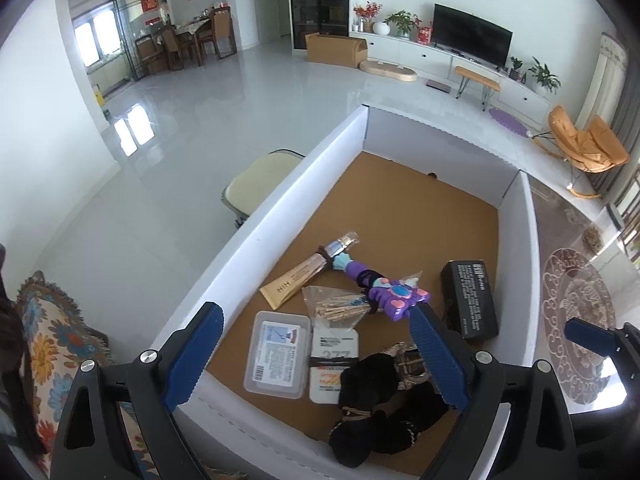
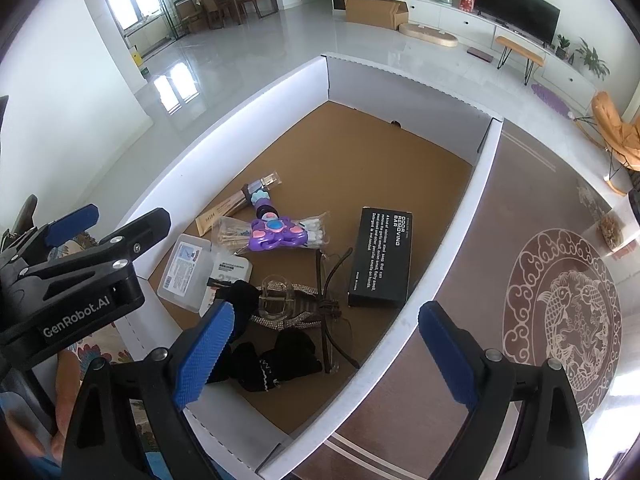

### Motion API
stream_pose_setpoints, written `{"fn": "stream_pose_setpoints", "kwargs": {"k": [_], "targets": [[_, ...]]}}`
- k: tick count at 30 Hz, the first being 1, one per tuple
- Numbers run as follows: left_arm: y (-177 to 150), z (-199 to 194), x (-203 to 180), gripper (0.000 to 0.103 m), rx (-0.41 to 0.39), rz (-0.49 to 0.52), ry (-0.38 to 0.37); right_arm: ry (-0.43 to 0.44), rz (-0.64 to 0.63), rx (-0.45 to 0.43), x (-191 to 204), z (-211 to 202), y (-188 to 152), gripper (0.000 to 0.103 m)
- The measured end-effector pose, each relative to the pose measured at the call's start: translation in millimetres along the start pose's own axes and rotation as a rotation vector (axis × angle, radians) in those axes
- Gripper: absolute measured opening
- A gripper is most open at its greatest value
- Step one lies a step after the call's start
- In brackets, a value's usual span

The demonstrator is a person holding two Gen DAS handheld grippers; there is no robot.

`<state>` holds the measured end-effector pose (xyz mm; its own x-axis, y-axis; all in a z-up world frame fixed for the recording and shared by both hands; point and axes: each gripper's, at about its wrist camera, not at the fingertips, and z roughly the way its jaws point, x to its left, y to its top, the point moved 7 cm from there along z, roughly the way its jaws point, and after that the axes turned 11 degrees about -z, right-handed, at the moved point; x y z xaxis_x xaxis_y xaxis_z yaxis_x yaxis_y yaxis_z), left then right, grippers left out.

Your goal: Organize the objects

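A white cardboard box (image 1: 256, 216) (image 2: 224, 128) with a brown floor holds the objects. Inside lie a purple toy wand (image 1: 384, 288) (image 2: 272, 232), a tan tube (image 1: 296, 284), a bag of wooden cotton swabs (image 1: 340, 306) (image 2: 240, 232), a clear plastic case (image 1: 278, 354) (image 2: 186, 270), a white card (image 1: 334, 360), a black box (image 1: 470, 298) (image 2: 382, 258), a rhinestone belt (image 2: 288, 304), glasses (image 2: 332, 320) and black cloth (image 1: 384, 396) (image 2: 280, 360). My left gripper (image 1: 316, 360) is open and empty above the box's near end. My right gripper (image 2: 324, 356) is open and empty over the box's right wall.
The box sits on a brown table with a round fish pattern (image 2: 560, 312). A patterned cushion (image 1: 52, 352) lies at the left. A cream stool (image 1: 256, 184) stands beyond the box. The living room floor, TV (image 1: 472, 36) and orange chair (image 1: 584, 144) lie behind.
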<state>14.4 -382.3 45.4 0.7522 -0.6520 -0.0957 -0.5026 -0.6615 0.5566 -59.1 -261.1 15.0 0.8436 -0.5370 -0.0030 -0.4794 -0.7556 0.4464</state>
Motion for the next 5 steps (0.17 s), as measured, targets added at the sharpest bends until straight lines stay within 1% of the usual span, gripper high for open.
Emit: {"fn": "stream_pose_setpoints", "kwargs": {"k": [2,5], "targets": [[0.8,-2.9,0.4,0.095,-0.016,-0.011,-0.014,0.001,0.001,-0.003,0.0,-0.6,0.3,0.094],[3.8,-8.4,1.5,0.095,-0.056,-0.009,0.011,0.001,0.003,-0.008,-1.1,-2.1,-0.4,0.094]]}}
